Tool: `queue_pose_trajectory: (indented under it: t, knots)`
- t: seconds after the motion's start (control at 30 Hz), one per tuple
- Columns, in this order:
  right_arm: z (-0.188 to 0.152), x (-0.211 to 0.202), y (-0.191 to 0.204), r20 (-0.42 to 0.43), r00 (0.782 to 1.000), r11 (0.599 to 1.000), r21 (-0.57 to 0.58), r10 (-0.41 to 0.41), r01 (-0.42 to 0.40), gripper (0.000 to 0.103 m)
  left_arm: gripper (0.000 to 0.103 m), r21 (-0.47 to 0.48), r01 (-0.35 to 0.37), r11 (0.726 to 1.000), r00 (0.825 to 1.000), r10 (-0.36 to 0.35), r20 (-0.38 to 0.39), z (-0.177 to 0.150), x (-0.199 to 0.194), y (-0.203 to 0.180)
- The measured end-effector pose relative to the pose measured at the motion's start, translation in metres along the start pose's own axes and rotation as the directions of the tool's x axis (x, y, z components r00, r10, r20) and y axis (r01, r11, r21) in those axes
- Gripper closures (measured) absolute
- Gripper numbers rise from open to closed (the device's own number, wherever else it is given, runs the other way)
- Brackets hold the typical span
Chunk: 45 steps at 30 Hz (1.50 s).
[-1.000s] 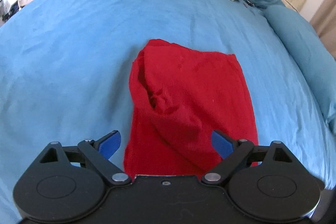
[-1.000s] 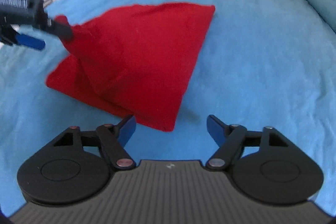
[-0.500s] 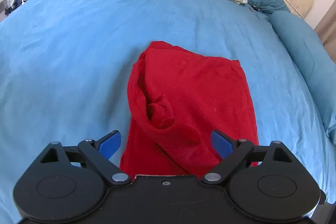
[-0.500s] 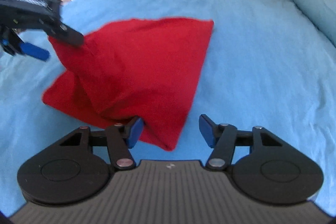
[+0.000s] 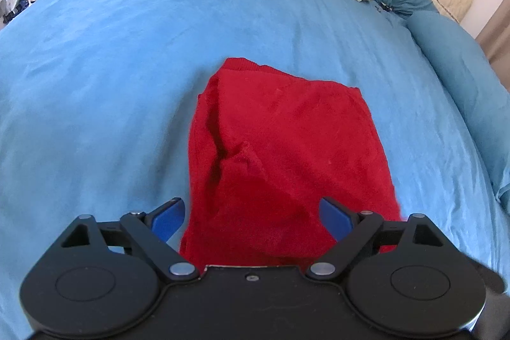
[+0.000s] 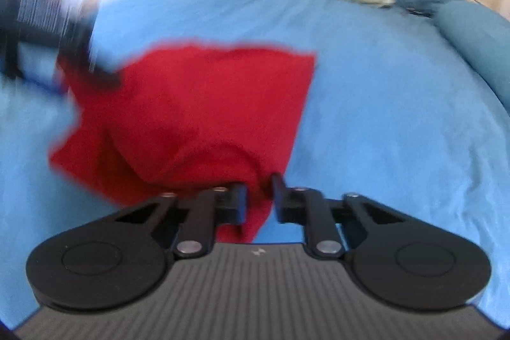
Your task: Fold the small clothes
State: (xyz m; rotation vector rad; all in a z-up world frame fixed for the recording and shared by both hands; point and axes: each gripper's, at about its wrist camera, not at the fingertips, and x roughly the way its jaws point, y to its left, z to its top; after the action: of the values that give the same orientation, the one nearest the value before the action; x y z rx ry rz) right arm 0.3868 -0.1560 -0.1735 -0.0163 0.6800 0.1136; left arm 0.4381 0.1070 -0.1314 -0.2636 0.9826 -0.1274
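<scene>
Left wrist view: the red garment [image 5: 280, 155] lies bunched on the blue bed cover [image 5: 111, 69], partly folded, with a raised crease running up its left side. The left gripper [image 5: 251, 215] hovers above the garment's near edge; its blue fingers [image 5: 167, 217] stand wide apart, cloth showing between them but neither pad pressing on it. Risk: if it closes from here it may catch only the top layer, leaving the lower layer behind and skewing the fold.

Right wrist view, blurred: the right gripper [image 6: 258, 199] has just been closing, and its fingers [image 6: 237, 203] now pinch the garment's near corner [image 6: 255, 209], a small tuft between the pads. The left gripper appears as a dark blur at the far left corner. Risk: the bite looks shallow, so a quick lift could pull the corner free; uneven lifting would drag the garment across the bed rather than fold it.
</scene>
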Motion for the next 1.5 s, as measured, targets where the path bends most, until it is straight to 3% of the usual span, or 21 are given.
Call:
queue_pose_trajectory:
  t: [0.13, 0.23, 0.37, 0.47, 0.53, 0.67, 0.73, 0.8, 0.87, 1.0, 1.1, 1.23, 1.37, 1.5]
  knots:
    - [-0.006, 0.003, -0.034, -0.073, 0.997, 0.982, 0.188, 0.003, 0.011, 0.077, 0.01, 0.011, -0.034, 0.999, 0.999, 0.034, -0.014, -0.012, -0.001, 0.002]
    - [-0.024, 0.014, -0.035, -0.142, 0.99, 0.99, 0.141, 0.028, -0.008, 0.077, 0.012, 0.036, -0.098, 0.995, 0.993, 0.1, -0.062, -0.028, 0.013, 0.005]
    - [-0.032, 0.011, -0.033, -0.143, 0.989, 0.999, 0.036, 0.035, -0.03, 0.075, 0.014, 0.062, -0.131, 0.989, 0.988, 0.136, -0.076, -0.041, 0.021, 0.008]
    - [-0.035, 0.011, -0.046, -0.152, 0.987, 0.998, 0.054, 0.053, -0.045, 0.059, 0.012, 0.074, -0.219, 0.973, 0.969, 0.226, -0.099, -0.046, 0.029, 0.018]
    - [-0.034, 0.008, -0.054, -0.17, 0.983, 0.996, 0.056, 0.075, -0.066, 0.05, 0.011, 0.031, -0.204, 0.979, 0.972, 0.206, -0.109, -0.048, 0.028, 0.028]
    - [-0.022, -0.005, -0.064, -0.204, 0.975, 0.996, 0.025, 0.087, -0.084, 0.027, 0.011, 0.106, -0.231, 0.967, 0.964, 0.242, -0.112, -0.046, 0.016, 0.025]
    - [-0.009, -0.013, -0.073, -0.197, 0.972, 0.991, 0.055, 0.127, -0.118, 0.007, 0.013, 0.11, -0.21, 0.972, 0.97, 0.221, -0.102, -0.041, 0.002, 0.023]
    - [0.008, -0.018, -0.08, -0.177, 0.968, 0.983, 0.089, 0.177, -0.163, 0.0, 0.007, 0.115, -0.144, 0.983, 0.986, 0.152, -0.067, -0.031, -0.013, 0.019]
    - [0.028, -0.016, -0.084, -0.165, 0.962, 0.974, 0.111, 0.216, -0.199, 0.0, 0.0, 0.126, -0.086, 0.988, 0.995, 0.092, -0.038, -0.017, -0.02, 0.014]
    - [0.066, 0.019, -0.085, -0.189, 0.945, 0.955, 0.181, 0.269, -0.236, 0.0, 0.0, 0.108, 0.017, 0.994, 0.999, -0.012, -0.048, 0.016, 0.001, 0.013]
    - [0.082, 0.064, -0.084, -0.275, 0.906, 0.93, 0.271, 0.322, -0.248, 0.0, 0.003, 0.052, 0.079, 0.996, 0.993, -0.074, -0.089, 0.034, 0.032, 0.022]
    - [0.081, 0.119, -0.083, -0.338, 0.848, 0.879, 0.396, 0.409, -0.266, 0.0, 0.012, -0.035, 0.104, 0.994, 0.987, -0.108, -0.121, 0.046, 0.062, 0.039]
    - [0.075, 0.149, -0.084, -0.369, 0.831, 0.866, 0.44, 0.417, -0.24, 0.001, 0.016, -0.033, 0.102, 0.994, 0.985, -0.106, -0.134, 0.047, 0.077, 0.04]
    - [0.077, 0.156, -0.084, -0.346, 0.831, 0.854, 0.449, 0.436, -0.262, 0.001, 0.019, -0.012, 0.107, 0.994, 0.985, -0.107, -0.132, 0.043, 0.078, 0.04]
